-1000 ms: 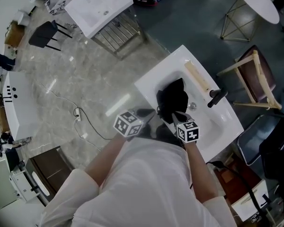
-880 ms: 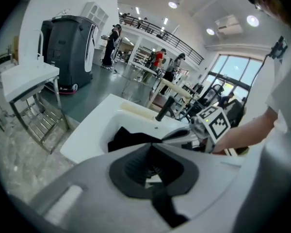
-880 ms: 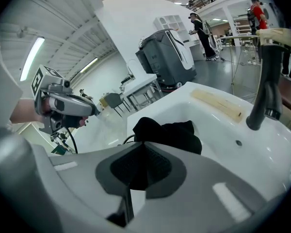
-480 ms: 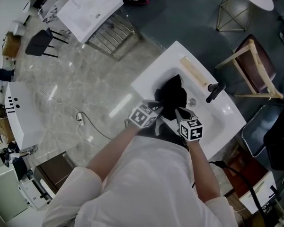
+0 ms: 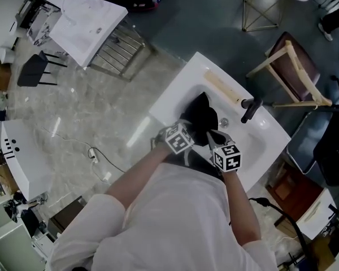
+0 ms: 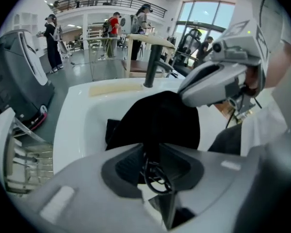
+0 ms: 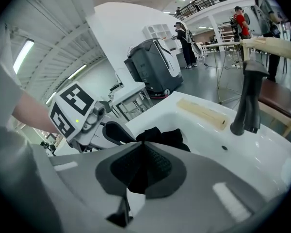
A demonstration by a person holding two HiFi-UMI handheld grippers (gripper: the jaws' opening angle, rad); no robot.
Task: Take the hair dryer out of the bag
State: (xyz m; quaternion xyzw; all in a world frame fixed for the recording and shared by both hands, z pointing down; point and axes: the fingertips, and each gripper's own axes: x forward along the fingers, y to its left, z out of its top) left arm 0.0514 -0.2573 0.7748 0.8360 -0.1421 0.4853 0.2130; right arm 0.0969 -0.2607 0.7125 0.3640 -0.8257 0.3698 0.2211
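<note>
One white sink (image 5: 172, 95) held one black bag (image 5: 204, 116); the dryer was hidden, no view showing it; the right gripper (image 7: 141, 155) was clamped on the bag's cloth; the left gripper (image 6: 153, 152), jaws parted and just opening, had one black cord loop (image 6: 157, 176) between them; one faucet (image 5: 250, 110) stood behind.

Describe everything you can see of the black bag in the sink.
The black bag looks like soft, matte cloth. It lies crumpled and slumped in the white sink basin, peaked at one corner. The right gripper is shut on a fold of it. The left gripper, its jaws just opening, has a strip of the cloth and a thin looped cord between them. The bag's contents are hidden.
</note>
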